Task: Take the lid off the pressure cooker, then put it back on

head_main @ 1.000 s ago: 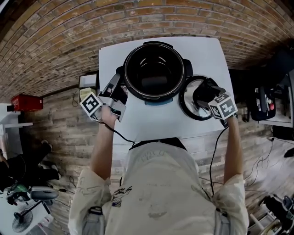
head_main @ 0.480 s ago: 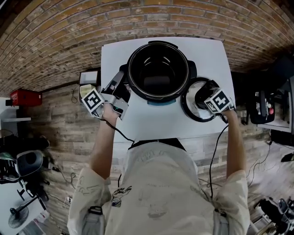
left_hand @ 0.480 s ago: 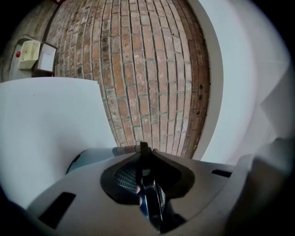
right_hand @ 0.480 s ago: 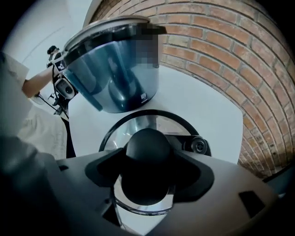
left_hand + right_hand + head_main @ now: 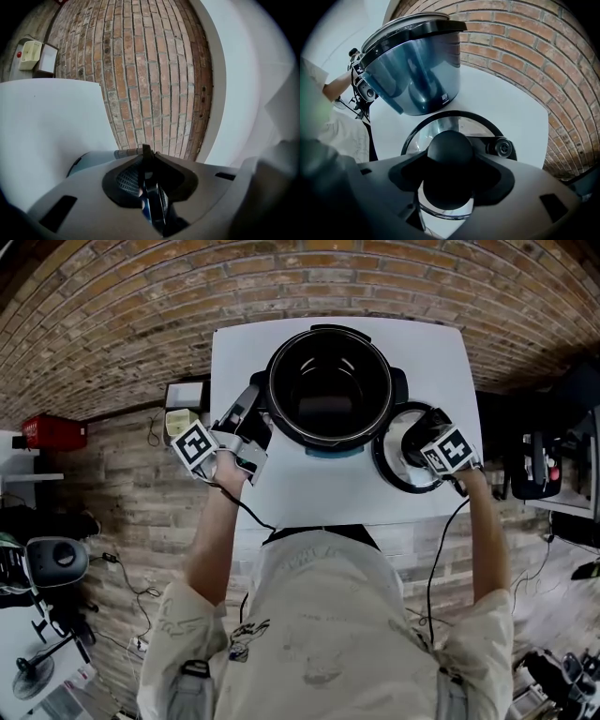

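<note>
The lid (image 5: pixel 392 465) is off (half done), lying near the desk's (image 5: pixel 319 493) right edge beside the pot (image 5: pixel 330 381). The right gripper's (image 5: pixel 449 183) jaws have just been closing onto its knob (image 5: pixel 450 150), the left gripper's (image 5: pixel 151 197) jaws pinch the pot handle (image 5: pixel 152 208). Refitting remains.

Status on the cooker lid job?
Done: lid is off, lying on the table beside the open cooker. In hand: left gripper clamps the cooker's handle; right gripper jaws have just been closing around the knob, grip unconfirmed. Left: lift and refit the lid.
</note>
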Tool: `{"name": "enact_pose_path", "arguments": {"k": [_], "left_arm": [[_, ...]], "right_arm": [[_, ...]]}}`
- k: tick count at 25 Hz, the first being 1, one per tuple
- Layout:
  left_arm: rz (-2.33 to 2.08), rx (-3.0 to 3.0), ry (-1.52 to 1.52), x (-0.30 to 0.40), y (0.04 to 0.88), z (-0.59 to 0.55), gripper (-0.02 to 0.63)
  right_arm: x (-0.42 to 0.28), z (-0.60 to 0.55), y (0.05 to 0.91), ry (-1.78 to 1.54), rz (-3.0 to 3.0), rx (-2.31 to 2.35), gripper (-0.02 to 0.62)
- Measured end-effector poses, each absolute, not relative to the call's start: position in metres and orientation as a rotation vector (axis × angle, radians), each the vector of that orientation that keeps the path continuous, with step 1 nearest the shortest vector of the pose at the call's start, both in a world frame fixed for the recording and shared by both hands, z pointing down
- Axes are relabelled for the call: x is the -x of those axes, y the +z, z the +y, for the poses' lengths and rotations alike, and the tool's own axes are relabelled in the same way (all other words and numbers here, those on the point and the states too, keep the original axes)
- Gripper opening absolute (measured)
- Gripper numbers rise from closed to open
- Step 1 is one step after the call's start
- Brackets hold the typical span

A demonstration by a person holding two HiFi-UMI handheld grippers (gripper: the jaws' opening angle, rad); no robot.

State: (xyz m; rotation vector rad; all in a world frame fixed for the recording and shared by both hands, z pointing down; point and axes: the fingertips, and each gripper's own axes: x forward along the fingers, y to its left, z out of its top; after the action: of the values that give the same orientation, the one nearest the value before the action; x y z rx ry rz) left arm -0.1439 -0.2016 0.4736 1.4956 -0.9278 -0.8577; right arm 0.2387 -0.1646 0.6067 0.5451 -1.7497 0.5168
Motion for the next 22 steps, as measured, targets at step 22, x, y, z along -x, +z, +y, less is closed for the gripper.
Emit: {"name": "enact_pose_path", "arguments": {"k": [22], "left_arm": [[-0.918, -1.494, -0.864, 0.143, 0.472, -0.201, 0.081]], "right_arm": [[-0.236, -0.153, 0.565, 0.455, -1.815, -0.464, 0.291]]}}
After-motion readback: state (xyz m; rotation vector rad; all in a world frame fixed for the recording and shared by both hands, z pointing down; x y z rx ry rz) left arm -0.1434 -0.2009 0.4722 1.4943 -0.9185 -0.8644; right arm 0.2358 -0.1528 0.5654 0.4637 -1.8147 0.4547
